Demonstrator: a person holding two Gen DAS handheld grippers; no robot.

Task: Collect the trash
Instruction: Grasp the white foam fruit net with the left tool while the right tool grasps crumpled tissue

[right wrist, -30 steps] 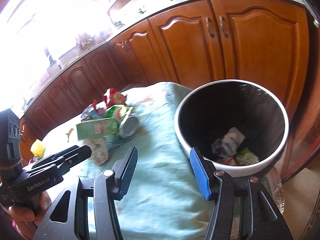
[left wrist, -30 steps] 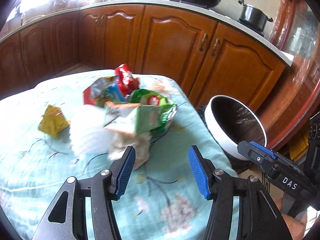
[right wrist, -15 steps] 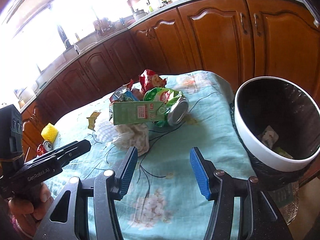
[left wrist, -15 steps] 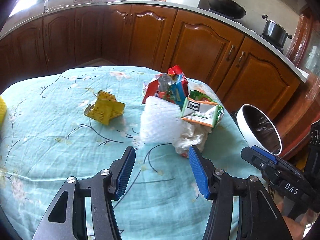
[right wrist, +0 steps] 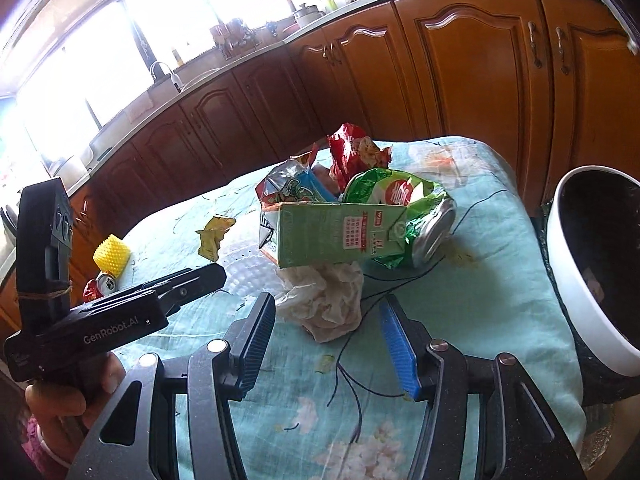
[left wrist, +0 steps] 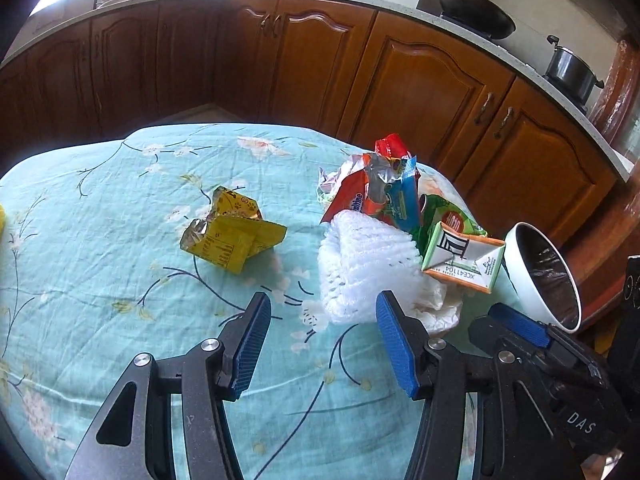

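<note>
A heap of trash lies on the teal flowered tablecloth: a green drink carton, a crumpled white tissue, a white foam net, a green wrapper with a crushed can, and red and blue wrappers. A yellow wrapper lies apart to the left. The white bin with a black liner stands off the table's right edge. My left gripper is open and empty, just short of the foam net. My right gripper is open and empty, just short of the tissue.
Wooden kitchen cabinets run behind the table, with a pan and a pot on the counter. A yellow foam net and a red can lie at the table's far left. The left gripper's body shows in the right wrist view.
Both grippers have swung left, away from the bin and toward the trash heap. The right gripper has drawn close to the tissue. Both stayed open.
</note>
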